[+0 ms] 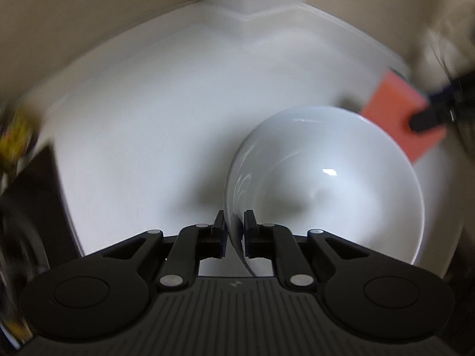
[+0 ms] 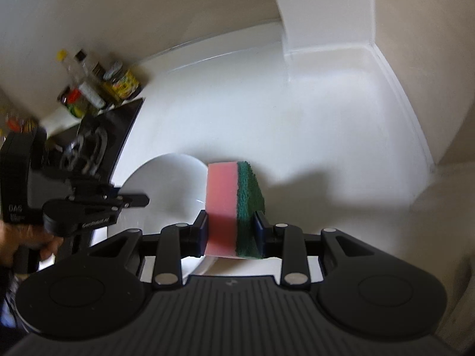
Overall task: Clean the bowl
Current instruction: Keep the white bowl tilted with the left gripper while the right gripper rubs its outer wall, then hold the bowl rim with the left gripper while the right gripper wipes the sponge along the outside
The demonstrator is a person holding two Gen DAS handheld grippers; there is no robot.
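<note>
one white bowl (image 1: 326,184) is held tilted above the white countertop (image 1: 148,124), its rim clamped between the pads of the left gripper (image 1: 234,228), one pad inside the bowl and one outside. the bowl's inside is glossy, with a small highlight near the bottom. one sponge (image 2: 234,207), pink foam with a green scouring layer on its right face, stands on edge in the right gripper (image 2: 231,228), whose jaws are closed on its two broad faces. in the left wrist view the sponge's pink side sits just beside the far right rim of the bowl; contact cannot be confirmed. a hand (image 2: 26,237) holds the left gripper's handle. behind it, a black stove top (image 2: 118,130) lies at the counter's left edge. several bottles and jars (image 2: 98,83) stand against the beige wall (image 2: 148,14) beyond it.
</note>
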